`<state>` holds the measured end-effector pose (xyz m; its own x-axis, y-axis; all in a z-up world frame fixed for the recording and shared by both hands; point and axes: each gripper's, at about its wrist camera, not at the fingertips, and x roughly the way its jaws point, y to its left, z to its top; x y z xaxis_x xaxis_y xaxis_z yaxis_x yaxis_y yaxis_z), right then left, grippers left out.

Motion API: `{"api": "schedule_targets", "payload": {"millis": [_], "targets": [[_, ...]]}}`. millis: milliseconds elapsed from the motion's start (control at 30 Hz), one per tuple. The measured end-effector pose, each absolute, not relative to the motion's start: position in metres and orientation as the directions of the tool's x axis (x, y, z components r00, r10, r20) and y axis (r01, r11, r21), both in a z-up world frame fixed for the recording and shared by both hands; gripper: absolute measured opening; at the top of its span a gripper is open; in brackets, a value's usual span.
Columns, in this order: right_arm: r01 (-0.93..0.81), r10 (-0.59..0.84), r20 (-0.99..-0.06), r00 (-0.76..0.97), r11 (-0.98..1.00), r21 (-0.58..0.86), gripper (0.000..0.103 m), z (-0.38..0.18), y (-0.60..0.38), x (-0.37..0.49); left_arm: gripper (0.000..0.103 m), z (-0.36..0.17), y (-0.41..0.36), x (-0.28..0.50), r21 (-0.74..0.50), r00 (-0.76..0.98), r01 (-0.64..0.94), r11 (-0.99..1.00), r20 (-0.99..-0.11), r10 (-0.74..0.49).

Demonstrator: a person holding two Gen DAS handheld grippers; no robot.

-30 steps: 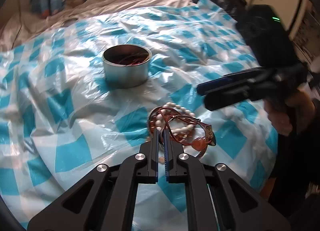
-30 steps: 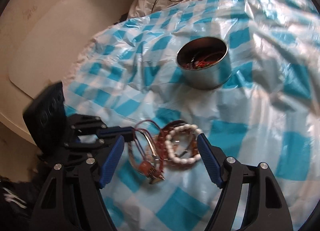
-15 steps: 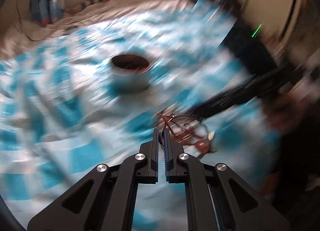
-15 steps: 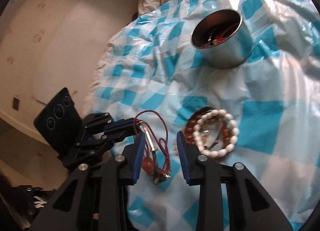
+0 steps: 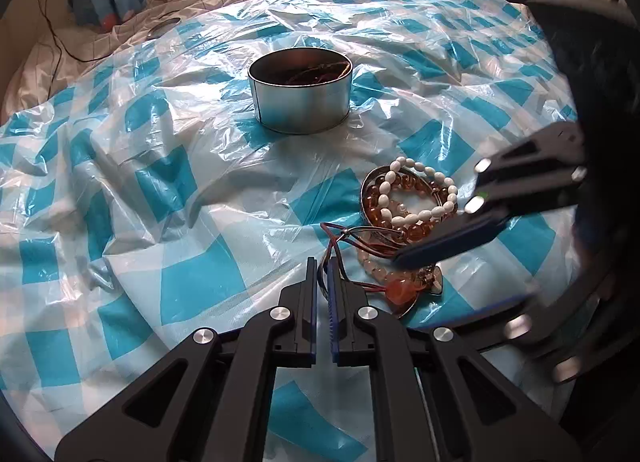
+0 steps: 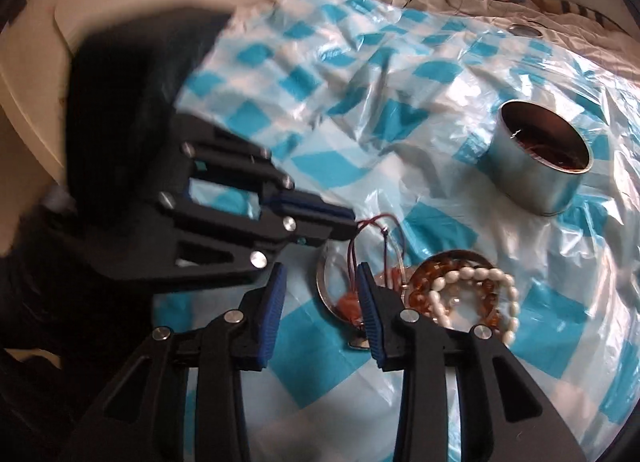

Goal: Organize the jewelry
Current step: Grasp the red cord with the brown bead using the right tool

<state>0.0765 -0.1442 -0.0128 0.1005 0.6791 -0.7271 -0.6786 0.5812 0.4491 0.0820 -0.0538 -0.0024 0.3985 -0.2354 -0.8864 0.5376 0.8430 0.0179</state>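
left claw [image 5: 323,262] is clenched on the red cord [image 5: 335,240] of a necklace, cord running up out of the tips and looping right toward the jewelry pile. same pinch shows in the right wrist view, left claw [image 6: 348,228] coming in from the left with the red cord [image 6: 374,222] at its tip. orange pendant [image 5: 402,289] lies on the sheet just right of the left claw tips, beside a silver bangle [image 5: 404,308].

right claw [image 6: 322,282] is released, jaws part-way apart after closing in from wider, pads pressing on nothing. cord strands hang down just inside its right finger, pendant and bangle [image 6: 322,282] lie low between and behind the fingers. cannot tell if the finger touches the cord. in the left wrist view the right claw [image 5: 404,256] pokes in from the right over the pile.

white bead bracelet [image 5: 424,190] lies on top of an amber bead bracelet [image 5: 416,232], just right of the right claw in its own view, white bead bracelet [image 6: 476,286].

round metal tin [image 5: 300,96] sits well beyond the pile, upright, open top, dark jewelry inside. everything rests on a blue-and-white checked plastic sheet [image 5: 180,182] spread over a bed.
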Motion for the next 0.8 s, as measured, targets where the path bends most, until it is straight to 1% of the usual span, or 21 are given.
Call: {"api": "schedule_targets", "payload": {"millis": [133,300,400,467,533,667,733,800], "targets": [[-0.689,0.641,-0.762,0.092,0.593,0.416,0.036,-0.028,-0.131,0.078,0.004,-0.006,-0.053,0.082,0.023,0.388,0.538,0.843,-0.894,-0.223],[-0.625,0.687,-0.727,0.000,0.567,0.536,0.036,-0.039,-0.138,0.089,0.005,-0.010,-0.050,0.083,0.021,0.378,0.536,0.844,-0.900,-0.218],[-0.630,0.683,-0.731,-0.005,0.565,0.532,0.030,-0.044,-0.138,0.087,0.005,-0.014,-0.050,0.086,0.015,0.363,0.533,0.846,-0.907,-0.213],[-0.648,0.688,-0.725,-0.009,0.548,0.528,0.017,-0.041,-0.134,0.083,0.005,-0.018,-0.049,0.087,0.019,0.358,0.528,0.849,-0.912,-0.202],[-0.649,0.680,-0.733,0.018,0.565,0.509,0.017,-0.038,-0.134,0.082,0.005,-0.019,-0.048,0.088,0.010,0.350,0.525,0.851,-0.914,-0.206],[-0.587,0.746,-0.665,0.018,0.546,0.597,0.017,-0.033,-0.153,0.092,0.005,-0.021,-0.044,0.090,-0.003,0.340,0.517,0.856,-0.917,-0.209],[-0.545,0.786,-0.617,0.032,0.531,0.649,0.017,-0.028,-0.168,0.098,0.005,-0.022,-0.045,0.089,0.001,0.342,0.518,0.856,-0.917,-0.206],[-0.506,0.834,-0.549,0.059,0.499,0.704,0.017,-0.020,-0.184,0.104,0.005,-0.020,-0.046,0.088,0.009,0.350,0.519,0.854,-0.915,-0.203]]}}
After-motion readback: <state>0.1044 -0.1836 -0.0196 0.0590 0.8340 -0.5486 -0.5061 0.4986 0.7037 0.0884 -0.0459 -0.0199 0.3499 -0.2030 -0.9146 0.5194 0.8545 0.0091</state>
